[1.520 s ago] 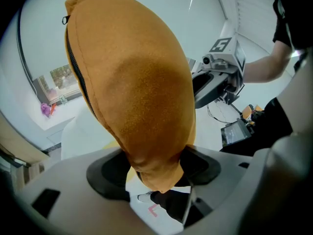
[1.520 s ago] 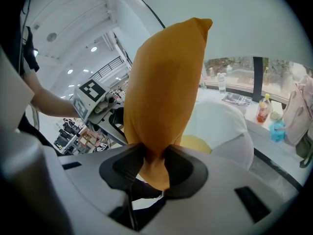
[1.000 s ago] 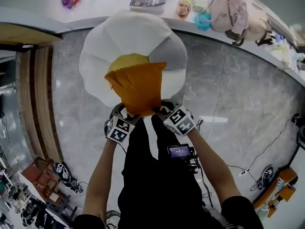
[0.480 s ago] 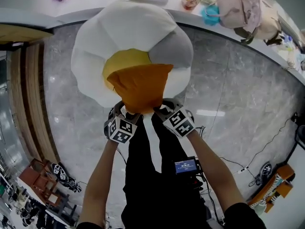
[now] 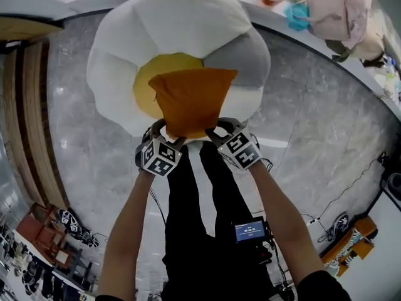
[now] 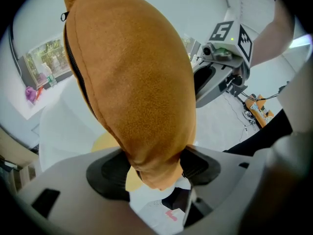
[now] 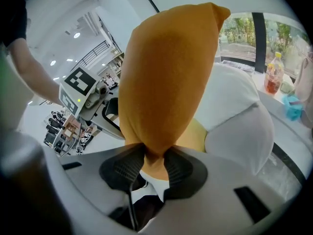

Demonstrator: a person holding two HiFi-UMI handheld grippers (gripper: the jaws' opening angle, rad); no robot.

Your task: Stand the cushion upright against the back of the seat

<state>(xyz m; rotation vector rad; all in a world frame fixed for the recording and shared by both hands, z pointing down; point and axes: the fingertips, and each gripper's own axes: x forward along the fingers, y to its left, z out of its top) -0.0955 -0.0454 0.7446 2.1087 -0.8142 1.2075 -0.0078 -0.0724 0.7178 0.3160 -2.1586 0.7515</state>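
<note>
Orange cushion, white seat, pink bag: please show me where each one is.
orange cushion (image 5: 191, 99): head view, middle of its front face.
white seat (image 5: 182, 24): head view, its upper white lobe.
pink bag (image 5: 338, 8): head view, the bag's main body.

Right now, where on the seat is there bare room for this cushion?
The yellow centre of the seat, ringed by white lobes and a grey lobe, shows bare left of the cushion. The counter behind is crowded: bag, bottle.
</note>
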